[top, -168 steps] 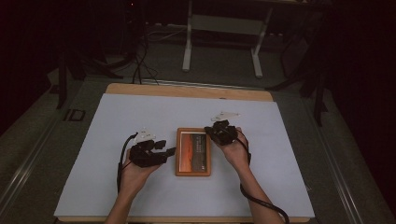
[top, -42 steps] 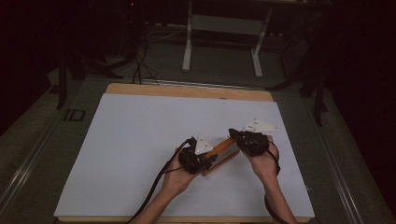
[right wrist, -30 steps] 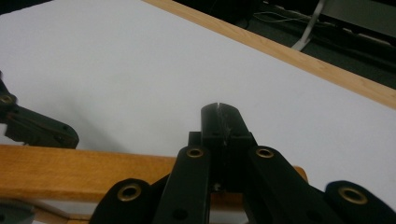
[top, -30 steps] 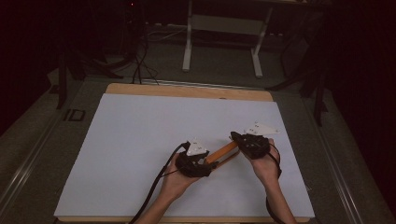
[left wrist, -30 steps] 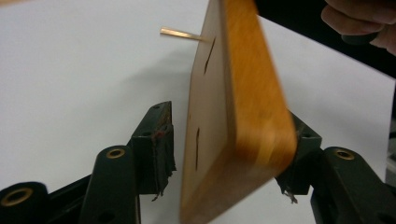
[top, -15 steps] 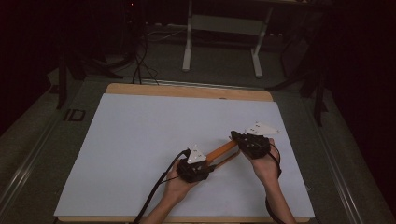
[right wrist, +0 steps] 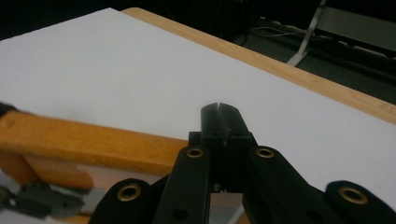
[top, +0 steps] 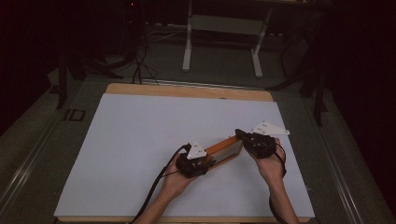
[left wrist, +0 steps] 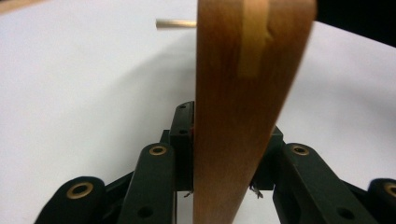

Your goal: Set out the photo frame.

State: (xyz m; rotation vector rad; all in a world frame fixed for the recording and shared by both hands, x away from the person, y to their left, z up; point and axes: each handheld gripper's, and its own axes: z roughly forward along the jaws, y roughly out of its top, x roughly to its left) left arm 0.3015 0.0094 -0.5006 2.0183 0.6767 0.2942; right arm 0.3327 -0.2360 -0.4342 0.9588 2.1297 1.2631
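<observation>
A flat orange-brown wooden frame [top: 224, 150] is tilted up on edge over the white worktop [top: 140, 140], held between both hands. The left gripper [top: 205, 162] has just closed its fingers [left wrist: 182, 135] onto the frame's near end. The right gripper [top: 240, 136] holds the far end, its fingers [right wrist: 219, 123] pressed together.
</observation>
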